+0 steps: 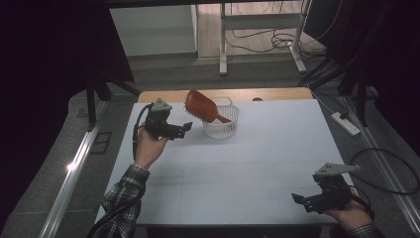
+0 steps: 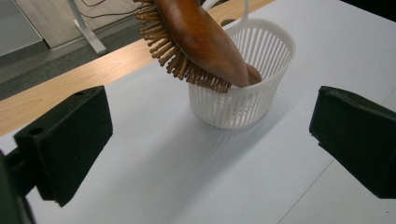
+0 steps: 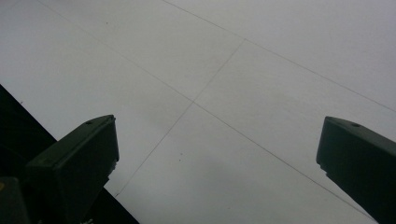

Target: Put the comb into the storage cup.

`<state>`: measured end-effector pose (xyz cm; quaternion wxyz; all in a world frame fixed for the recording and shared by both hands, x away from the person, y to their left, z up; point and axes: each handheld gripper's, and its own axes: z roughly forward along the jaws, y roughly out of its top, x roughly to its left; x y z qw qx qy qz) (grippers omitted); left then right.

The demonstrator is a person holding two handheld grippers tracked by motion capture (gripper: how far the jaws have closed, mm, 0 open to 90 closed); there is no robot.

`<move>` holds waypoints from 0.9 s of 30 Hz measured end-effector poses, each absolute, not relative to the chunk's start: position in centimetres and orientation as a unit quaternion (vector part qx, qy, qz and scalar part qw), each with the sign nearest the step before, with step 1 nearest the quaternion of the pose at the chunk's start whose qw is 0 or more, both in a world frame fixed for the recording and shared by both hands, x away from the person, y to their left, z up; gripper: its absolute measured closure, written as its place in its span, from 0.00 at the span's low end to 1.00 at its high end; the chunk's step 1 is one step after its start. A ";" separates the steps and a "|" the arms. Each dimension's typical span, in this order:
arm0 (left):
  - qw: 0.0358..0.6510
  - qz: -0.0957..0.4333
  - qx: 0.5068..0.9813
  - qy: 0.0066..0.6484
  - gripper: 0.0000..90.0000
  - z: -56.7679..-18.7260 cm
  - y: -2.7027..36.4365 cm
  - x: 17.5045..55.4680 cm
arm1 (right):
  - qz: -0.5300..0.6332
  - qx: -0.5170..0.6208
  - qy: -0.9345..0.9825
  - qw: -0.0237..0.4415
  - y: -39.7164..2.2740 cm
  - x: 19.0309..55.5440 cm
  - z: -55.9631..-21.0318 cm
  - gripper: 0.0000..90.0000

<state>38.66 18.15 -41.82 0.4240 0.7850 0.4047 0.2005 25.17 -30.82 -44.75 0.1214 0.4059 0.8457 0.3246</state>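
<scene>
Hairbrush [image 2: 201,42] already in basket [image 2: 261,100]: handle end down inside, bristled head leaning out over rim, just ahead of left gripper [image 1: 184,130] jaws. Left jaws wide apart, holding nothing. Right gripper [image 1: 298,199] jaws also spread, empty, over bare worktop [image 3: 261,60], well apart from basket. Placement looks done; only retreat left. No brand, label, writing readable.

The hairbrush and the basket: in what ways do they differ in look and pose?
The hairbrush is brown, glossy wood with bristles; the basket is white slotted plastic. The hairbrush leans tilted, its handle end down inside and its head sticking out over the rim; the basket stands upright on the table. No gripper touches either.
</scene>
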 end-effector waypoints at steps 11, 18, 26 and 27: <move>0.441 0.196 0.775 0.409 0.00 -42.3 18.8 38.0 | 0.327 0.408 0.844 0.122 -30.9 25.2 -44.7 0.00; 0.439 0.191 0.780 0.404 0.01 -42.6 18.6 37.7 | 0.329 0.408 0.842 0.125 -30.9 25.1 -44.7 0.00; 0.434 0.186 0.782 0.406 0.01 -42.9 18.8 37.5 | 0.329 0.406 0.843 0.130 -30.9 25.0 -44.6 0.00; 0.433 0.186 0.783 0.407 0.01 -43.0 18.9 37.5 | 0.330 0.406 0.842 0.130 -30.9 24.9 -44.6 0.00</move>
